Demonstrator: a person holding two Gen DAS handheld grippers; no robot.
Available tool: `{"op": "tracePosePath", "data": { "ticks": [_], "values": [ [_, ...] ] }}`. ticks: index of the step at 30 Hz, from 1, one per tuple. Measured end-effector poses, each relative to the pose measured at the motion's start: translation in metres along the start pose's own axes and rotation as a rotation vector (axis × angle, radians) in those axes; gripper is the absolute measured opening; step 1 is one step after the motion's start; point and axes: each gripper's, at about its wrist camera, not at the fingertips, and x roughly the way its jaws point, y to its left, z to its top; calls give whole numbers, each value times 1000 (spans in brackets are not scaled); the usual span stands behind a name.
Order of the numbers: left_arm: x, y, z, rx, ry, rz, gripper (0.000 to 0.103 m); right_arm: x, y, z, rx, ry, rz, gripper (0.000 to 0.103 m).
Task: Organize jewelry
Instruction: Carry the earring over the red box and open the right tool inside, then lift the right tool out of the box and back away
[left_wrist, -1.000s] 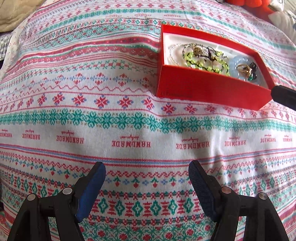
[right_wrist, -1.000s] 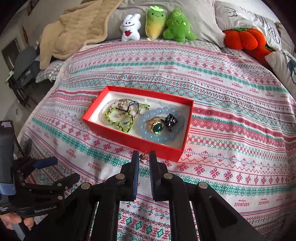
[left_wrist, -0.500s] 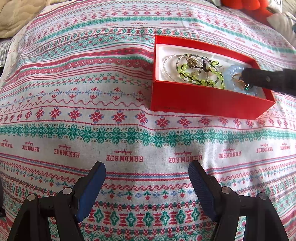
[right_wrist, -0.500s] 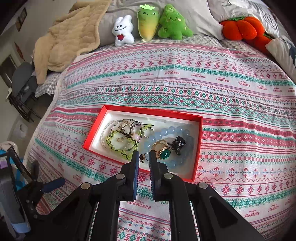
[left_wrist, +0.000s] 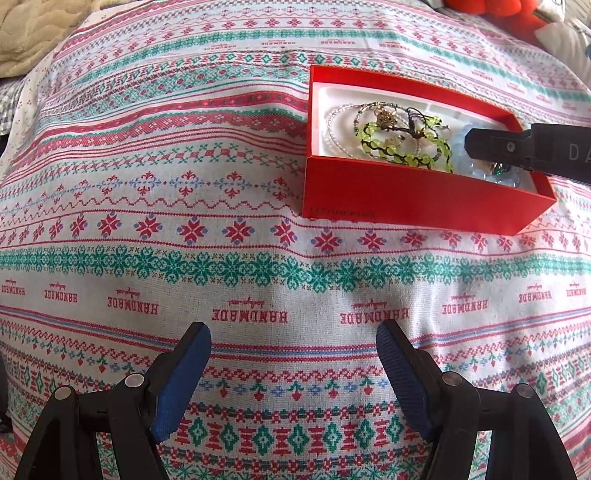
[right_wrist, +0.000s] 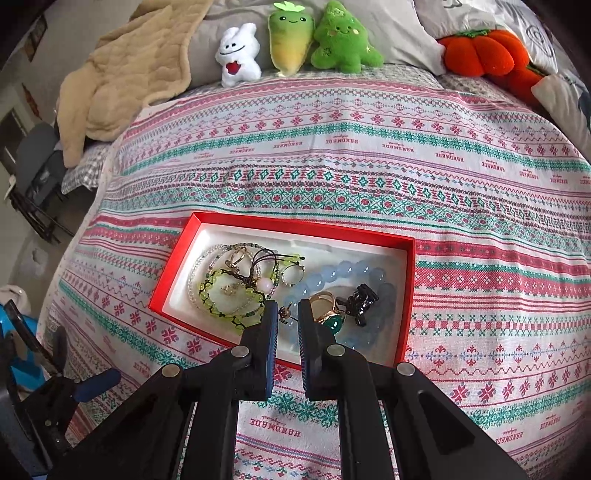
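A red box (right_wrist: 173, 273) (left_wrist: 406, 197) with a white lining sits on the patterned bedspread. It holds a green bead bracelet (right_wrist: 221, 295), a pale blue bead bracelet (right_wrist: 332, 273), a gold ring with a green stone (right_wrist: 330, 319) and a black piece (right_wrist: 362, 301). My right gripper (right_wrist: 287, 314) is over the box's near half, shut on a small dark earring (right_wrist: 285, 312) at its tips. In the left wrist view it reaches in from the right (left_wrist: 480, 146). My left gripper (left_wrist: 293, 345) is open and empty above the bedspread, well short of the box.
Plush toys, a white one (right_wrist: 238, 55), a carrot (right_wrist: 290, 37), a green tree (right_wrist: 343, 38) and an orange pumpkin (right_wrist: 480, 51), line the pillows at the bed's head. A beige blanket (right_wrist: 122, 74) lies at the far left. The bed edge drops off at the left.
My right gripper has moved forward with the small earring, from in front of the box's near wall to over its inside. My left gripper has stayed open and shifted only slightly.
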Motion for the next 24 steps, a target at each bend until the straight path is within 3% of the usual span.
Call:
{"op": "tracePosePath", "data": {
  "ticks": [8, 10, 12, 17, 21, 24],
  "values": [
    [-6, 1, 3, 11, -29, 3, 77, -3, 0, 2, 32, 14, 57, 14],
    [-7, 1, 3, 21, -36, 24, 77, -8, -1, 2, 29, 9, 65, 20],
    [-6, 1, 3, 29, -31, 32, 78, -13, -3, 1, 28, 6, 71, 35],
    [-10, 4, 7, 9, -29, 31, 79, -37, -11, -2, 49, -14, 66, 40],
    [-17, 6, 9, -7, -53, 44, 87, -62, -20, -14, 63, -45, 7, 64],
    [-20, 5, 8, 2, -63, 74, 94, -71, -21, -26, 71, -26, -45, 65]
  ]
}}
